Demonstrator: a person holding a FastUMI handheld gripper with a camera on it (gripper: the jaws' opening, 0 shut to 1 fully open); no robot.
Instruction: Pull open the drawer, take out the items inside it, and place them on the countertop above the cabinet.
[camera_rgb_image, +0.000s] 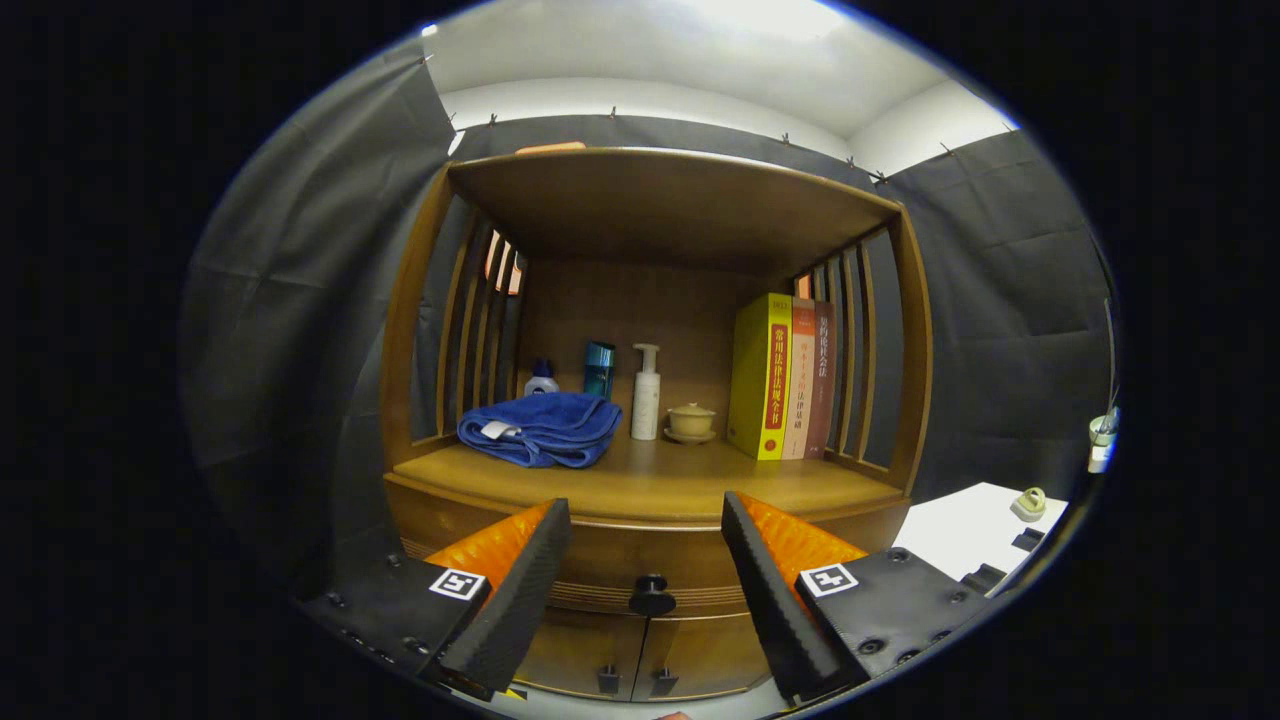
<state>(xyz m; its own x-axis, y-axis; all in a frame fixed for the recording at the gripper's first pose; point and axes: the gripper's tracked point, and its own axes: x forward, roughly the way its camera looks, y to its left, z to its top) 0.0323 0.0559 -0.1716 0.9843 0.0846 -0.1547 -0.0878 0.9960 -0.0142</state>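
Gripper (647, 520) is spread wide open, holding nothing, pointed at the wooden cabinet (405, 330). The drawer (620, 560) is closed, its round dark knob (652, 596) sitting between the fingers, just ahead. On the countertop (660, 485) above: folded blue towel (542, 428) at left, books (785, 378) at right.

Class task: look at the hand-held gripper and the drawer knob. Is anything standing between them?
Nothing visible does. The hand-held gripper is open, and the knob sits in the gap between its fingers, on the shut drawer. The towel, bottles and books stand higher, on the countertop, out of the path.
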